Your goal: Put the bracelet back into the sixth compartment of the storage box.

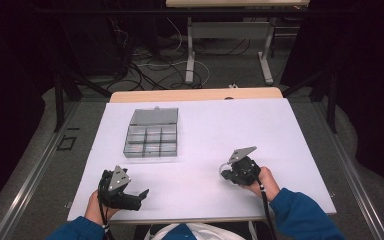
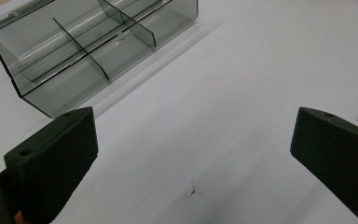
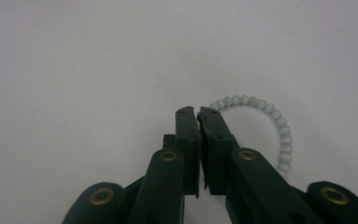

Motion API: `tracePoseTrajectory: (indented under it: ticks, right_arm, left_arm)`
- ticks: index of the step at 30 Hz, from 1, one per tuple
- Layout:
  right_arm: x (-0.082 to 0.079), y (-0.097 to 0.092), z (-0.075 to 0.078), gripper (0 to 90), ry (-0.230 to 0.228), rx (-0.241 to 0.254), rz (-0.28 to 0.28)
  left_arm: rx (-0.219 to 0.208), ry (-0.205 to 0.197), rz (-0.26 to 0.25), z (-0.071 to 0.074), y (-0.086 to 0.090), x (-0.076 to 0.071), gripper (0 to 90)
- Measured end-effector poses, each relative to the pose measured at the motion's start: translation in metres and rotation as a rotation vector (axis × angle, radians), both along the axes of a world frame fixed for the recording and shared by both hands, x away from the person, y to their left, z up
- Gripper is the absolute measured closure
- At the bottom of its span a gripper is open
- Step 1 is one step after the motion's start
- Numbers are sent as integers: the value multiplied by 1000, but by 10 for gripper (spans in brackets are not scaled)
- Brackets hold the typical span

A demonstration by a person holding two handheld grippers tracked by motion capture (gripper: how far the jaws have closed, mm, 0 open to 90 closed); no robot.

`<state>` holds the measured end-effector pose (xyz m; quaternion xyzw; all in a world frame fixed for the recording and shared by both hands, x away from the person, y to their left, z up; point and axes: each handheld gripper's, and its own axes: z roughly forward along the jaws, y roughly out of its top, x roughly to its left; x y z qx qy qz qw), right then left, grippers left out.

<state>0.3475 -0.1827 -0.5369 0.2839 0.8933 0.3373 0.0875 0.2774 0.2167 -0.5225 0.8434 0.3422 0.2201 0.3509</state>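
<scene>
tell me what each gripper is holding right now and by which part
The right gripper is shut on the white bead bracelet, pinching its strand at one point of the loop. The left gripper is open and holds nothing.

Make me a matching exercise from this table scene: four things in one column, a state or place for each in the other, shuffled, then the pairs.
1. left hand-held gripper
2. right hand-held gripper
3. bead bracelet
4. compartment box

A. lid open, far left part of the table
B. jaws wide apart, nothing between them
C. jaws shut together
D. white loop lying by the closed jaw tips

Pairs: 1-B, 2-C, 3-D, 4-A
</scene>
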Motion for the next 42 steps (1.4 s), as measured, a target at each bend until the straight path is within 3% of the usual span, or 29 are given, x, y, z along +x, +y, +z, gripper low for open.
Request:
tracePoseTrajectory:
  ticks: [9, 14, 15, 18, 27, 29, 42]
  right_arm:
    - [-1, -1, 6, 869, -25, 16, -1]
    - [-1, -3, 11, 869, -50, 50, -14]
    - [-1, -4, 12, 869, -43, 53, -17]
    - [0, -6, 15, 869, -55, 76, -32]
    - [2, -13, 30, 869, -63, 98, -47]
    - [3, -14, 30, 869, -83, 115, -53]
    - [3, -14, 38, 870, -80, 136, -61]
  left_arm:
    - [-3, 3, -2, 0, 0, 0, 5]
    - [-8, 13, -3, 0, 0, 0, 5]
    - [-13, -7, 6, -1, -1, 1, 5]
    - [-7, 11, -3, 0, 0, 0, 5]
    - [-12, 2, 3, -1, -1, 0, 5]
    - [-9, 12, -3, 0, 0, 0, 5]
    - [-8, -12, 5, -1, -1, 1, 5]
